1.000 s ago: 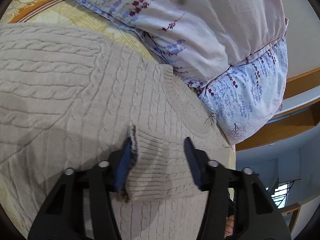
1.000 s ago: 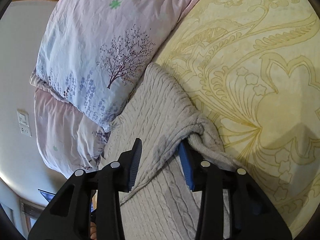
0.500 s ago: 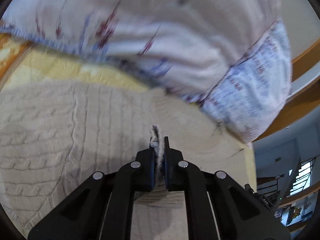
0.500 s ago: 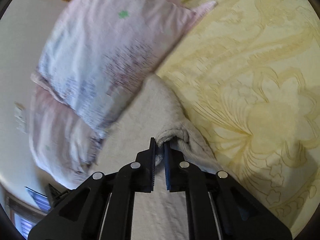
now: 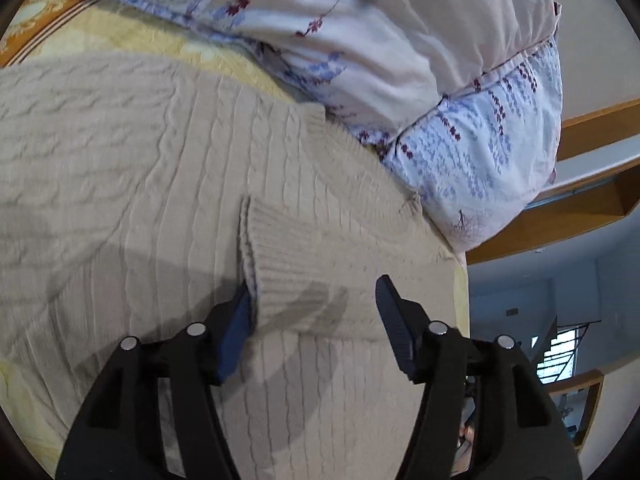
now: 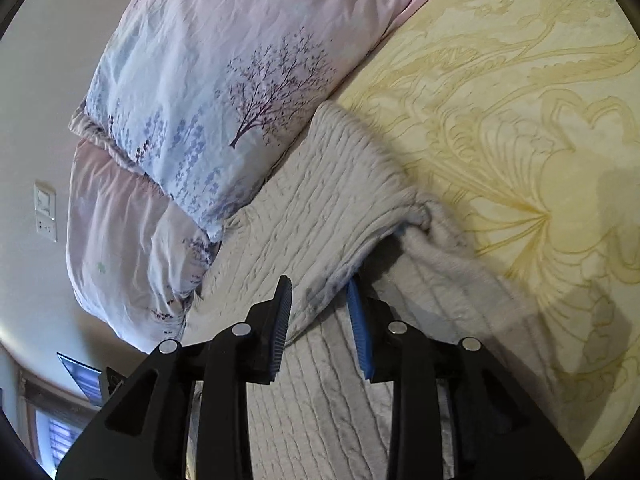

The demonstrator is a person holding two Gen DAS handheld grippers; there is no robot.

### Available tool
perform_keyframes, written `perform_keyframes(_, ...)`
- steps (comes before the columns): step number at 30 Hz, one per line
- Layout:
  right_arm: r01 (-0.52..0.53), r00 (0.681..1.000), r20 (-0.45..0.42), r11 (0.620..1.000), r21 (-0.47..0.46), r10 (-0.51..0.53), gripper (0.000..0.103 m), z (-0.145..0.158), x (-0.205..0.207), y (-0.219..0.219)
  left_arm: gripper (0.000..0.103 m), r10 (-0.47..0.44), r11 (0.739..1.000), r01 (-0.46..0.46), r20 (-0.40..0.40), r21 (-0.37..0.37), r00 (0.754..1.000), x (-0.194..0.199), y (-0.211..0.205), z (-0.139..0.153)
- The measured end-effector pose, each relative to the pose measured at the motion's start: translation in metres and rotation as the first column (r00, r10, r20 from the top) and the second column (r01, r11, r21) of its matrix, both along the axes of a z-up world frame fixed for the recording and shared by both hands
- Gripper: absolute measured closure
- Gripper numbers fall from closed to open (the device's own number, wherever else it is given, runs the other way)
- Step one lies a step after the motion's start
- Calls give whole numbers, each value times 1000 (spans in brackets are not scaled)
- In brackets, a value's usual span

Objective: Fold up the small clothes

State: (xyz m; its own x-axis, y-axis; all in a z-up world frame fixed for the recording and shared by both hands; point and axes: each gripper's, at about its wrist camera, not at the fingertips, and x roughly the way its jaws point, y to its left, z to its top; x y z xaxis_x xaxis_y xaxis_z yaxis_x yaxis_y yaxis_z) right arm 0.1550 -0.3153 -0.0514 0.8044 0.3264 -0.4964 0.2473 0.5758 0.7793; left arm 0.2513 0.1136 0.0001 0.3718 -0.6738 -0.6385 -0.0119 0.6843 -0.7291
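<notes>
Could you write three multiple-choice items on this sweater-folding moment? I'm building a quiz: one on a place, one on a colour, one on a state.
1. Where does the sweater lie?
A. on the yellow bedspread, beside the pillows
B. on a wooden floor
C. in a basket

2. What colour is the sweater?
A. navy
B. beige
C. red

3. How does the left gripper stand at the ribbed cuff?
A. shut on it
B. jaws apart, opening, astride it
C. away from the sweater

Key: 1 A, bedspread shows beside it; 2 B, pale cable knit; 3 B, gaps show beside the fingers.

beige cable-knit sweater, sleeves folded in, flat
</notes>
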Motion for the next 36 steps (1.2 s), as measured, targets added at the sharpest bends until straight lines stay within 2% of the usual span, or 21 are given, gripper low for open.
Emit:
perform_keyframes(1,-7,1000,6,1000,-2,7,73,1,1,2,58,-10,1000,10,-5,14,1000,-2,-1,-1)
perform_keyframes(3,-26,999,22,1000,3,26,75,3,1,5,83,-19,1000,19,-9,-7,1000,-4,-2,-1)
perform_keyframes(4,-32,999,32,999,6,32,85,3,1,5,95,-23,999,23,-9,-31,1000,-4,-1,-1)
perform_keyframes(6,-41,998,41,999,10,40,91,4,1,9,97,-12,1000,12,5,-29,1000,-2,3,4)
perform_keyframes(9,-29,999,13,1000,11,29,92,0,0,10,97,19,999,-19,-6,44,1000,4,8,3)
perform_keyframes(10,-27,1000,-5,1000,-1,27,92,-1,0,10,97,18,996,-16,-24,88,1000,3,8,-1)
perform_keyframes(12,-14,999,-52,999,-47,12,91,-3,-2,10,96,12,990,-6,-40,140,999,0,10,-4)
perform_keyframes(15,-22,998,-63,998,-66,18,88,-2,-8,12,88,18,988,-13,-32,152,999,-15,24,-3)
perform_keyframes(17,-28,999,-49,996,-80,24,69,2,-11,15,59,36,989,-35,-2,145,999,-34,43,5)
perform_keyframes(19,-35,999,-28,992,-118,32,50,8,-14,21,46,89,985,-94,44,141,995,-58,68,13)
perform_keyframes(21,-43,999,-11,985,-166,42,44,14,-16,28,43,164,974,-175,81,145,983,-80,97,19)
perform_keyframes(24,-82,996,6,975,-205,85,44,16,-16,41,41,336,930,-345,88,124,938,-113,154,19)
perform_keyframes(25,-92,995,7,975,-204,96,44,15,-14,44,41,394,909,-401,79,114,916,-122,173,17)
perform_keyframes(27,-116,993,5,974,-196,120,44,13,-12,48,42,498,859,-500,52,109,866,-135,205,10)
perform_keyframes(29,-133,991,4,972,-192,136,44,11,-11,52,43,598,797,-598,22,79,801,-146,239,2)
perform_keyframes(31,-141,989,10,971,-192,145,44,12,-13,54,46,660,751,-660,-6,2,751,-152,261,-5)
perform_keyframes(33,-143,989,13,970,-194,148,44,13,-15,54,47,702,711,-702,-19,-40,712,-154,276,-9)
perform_keyframes(34,-143,989,15,970,-195,149,44,13,-16,54,49,729,682,-728,-26,-64,685,-154,284,-11)
perform_keyframes(36,-141,989,17,971,-195,147,44,13,-17,52,56,766,635,-767,-49,-91,641,-150,295,-16)
